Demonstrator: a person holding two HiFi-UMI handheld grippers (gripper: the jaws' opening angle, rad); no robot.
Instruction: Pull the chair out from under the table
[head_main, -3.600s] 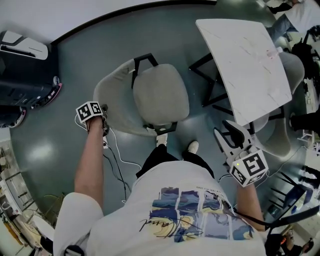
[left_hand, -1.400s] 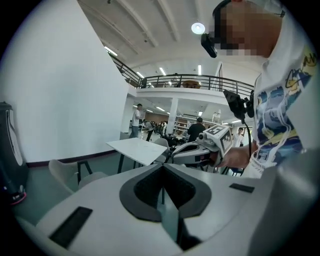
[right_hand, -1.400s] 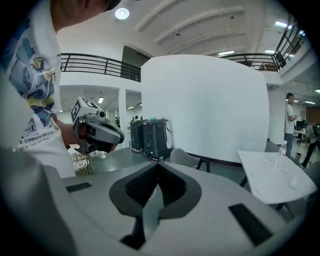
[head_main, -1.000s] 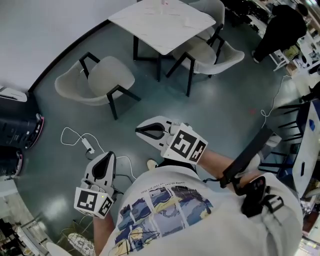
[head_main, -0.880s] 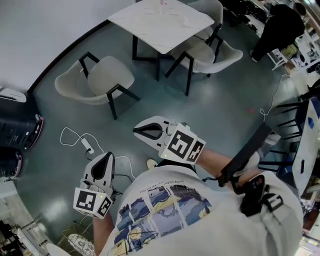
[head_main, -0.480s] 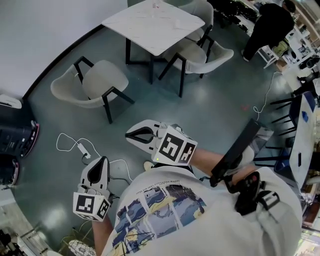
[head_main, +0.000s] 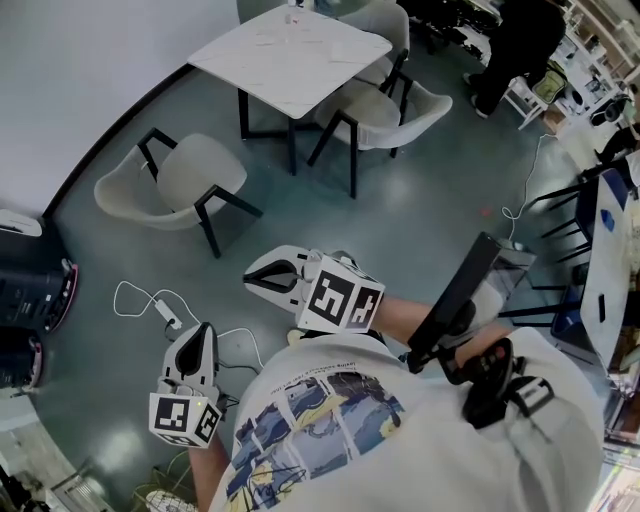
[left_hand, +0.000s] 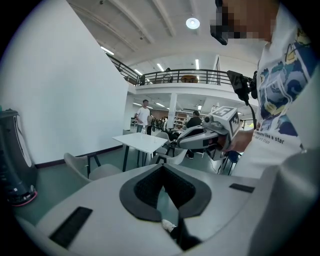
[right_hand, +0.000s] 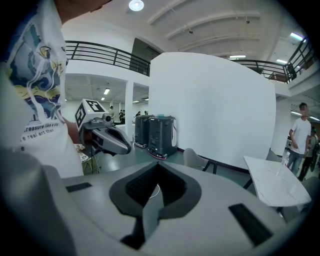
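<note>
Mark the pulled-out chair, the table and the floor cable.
pulled-out chair (head_main: 203, 168): head view, on its seat.
table (head_main: 290, 55): head view, bare middle of its top.
floor cable (head_main: 166, 314): head view, on its white adapter block.

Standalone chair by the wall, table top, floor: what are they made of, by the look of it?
Chair: pale grey one-piece shell, matte, likely moulded plastic, possibly upholstered. Its thin black legs look like painted metal. Table top: white slab with faint veining, so marble or a marble-look laminate. Floor: grey-green, seamless and glossy, probably epoxy or sealed concrete.
</note>
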